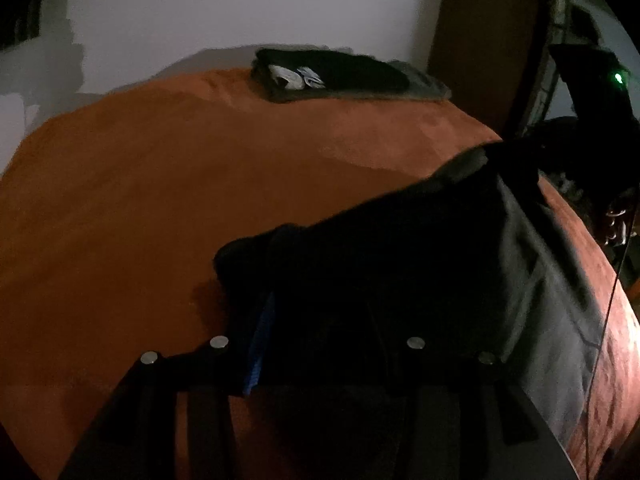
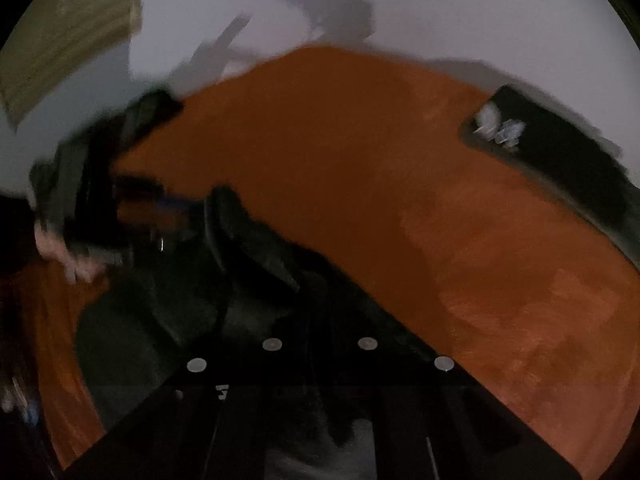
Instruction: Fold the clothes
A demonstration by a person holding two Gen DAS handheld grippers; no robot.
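Observation:
A dark garment (image 1: pixel 400 264) hangs in the air above the orange bedspread (image 1: pixel 140 208), stretched between my two grippers. My left gripper (image 1: pixel 316 320) is shut on one end; cloth covers its fingers except one blue pad (image 1: pixel 260 340). In the blurred right wrist view the garment (image 2: pixel 260 264) runs from my right gripper (image 2: pixel 320 320), shut on it at the bottom, up to the left gripper (image 2: pixel 104 192), which a hand (image 2: pixel 60 252) holds. In the left wrist view the far end of the cloth rises to the upper right.
A folded dark stack with a white and blue print (image 1: pixel 332 74) lies at the far edge of the bed, by the white wall (image 1: pixel 240 4). It also shows at the right (image 2: pixel 552 148). A black body with a green light (image 1: pixel 592 80) stands at the upper right.

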